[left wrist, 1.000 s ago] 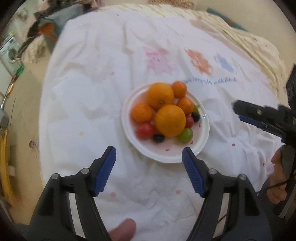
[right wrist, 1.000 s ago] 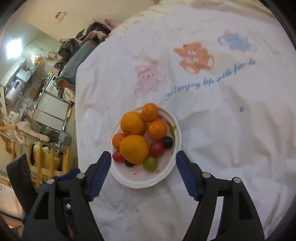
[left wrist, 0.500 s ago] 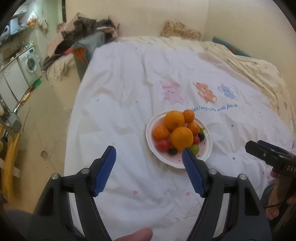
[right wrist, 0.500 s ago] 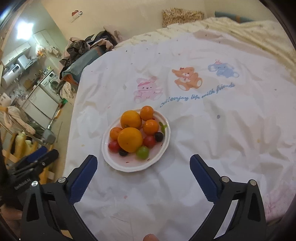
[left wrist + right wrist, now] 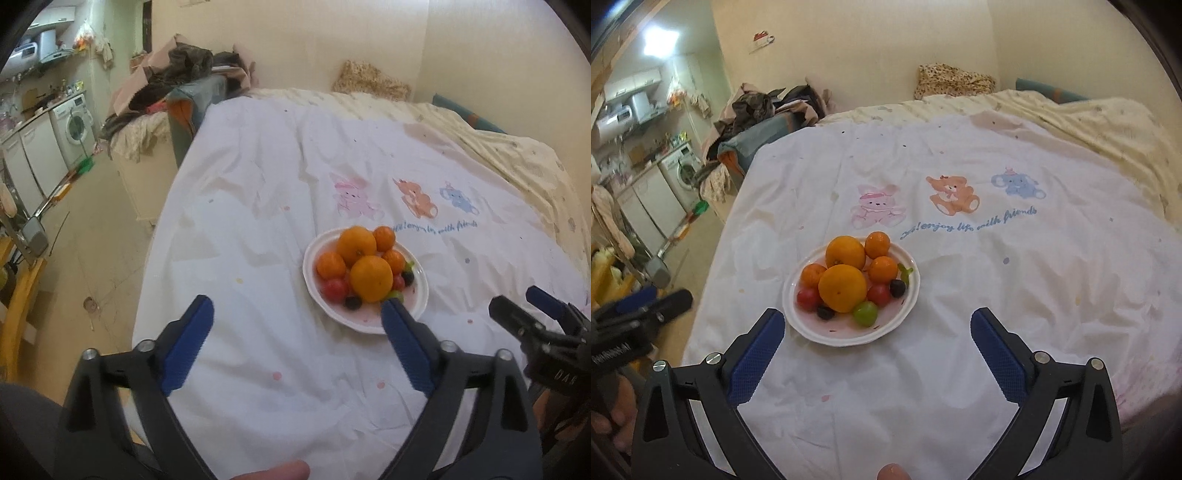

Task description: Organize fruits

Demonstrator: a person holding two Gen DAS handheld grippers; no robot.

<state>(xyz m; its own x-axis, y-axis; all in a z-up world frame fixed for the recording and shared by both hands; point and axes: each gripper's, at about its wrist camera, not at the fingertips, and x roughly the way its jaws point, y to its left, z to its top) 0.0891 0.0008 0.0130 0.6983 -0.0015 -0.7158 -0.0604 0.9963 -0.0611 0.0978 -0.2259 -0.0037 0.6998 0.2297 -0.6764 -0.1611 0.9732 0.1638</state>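
Hovering above a white sheet, I hold both tools with nothing between their pads. My left gripper has its jaws spread wide, the blue pads sitting at lower left and lower right of the left wrist view, and the right-hand pad overlaps the near rim of the white plate in that view. My right gripper is likewise spread wide and grips nothing; its left pad sits just below and left of the plate in the right wrist view. The plate rests on the sheet at centre frame in the left wrist view and left of centre in the right wrist view. Piled on it are two large oranges, one stacked toward the front and one behind, with three smaller mandarins around them. Red cherry tomatoes lie at the front left and front right of the pile, a green grape lies at the near rim, and two dark grapes sit low beside them. A small green stem piece lies at the plate's right edge. Beyond the plate, in the upper half of the frame, the sheet carries three printed animals above a line of blue script. A washing machine stands at far left.
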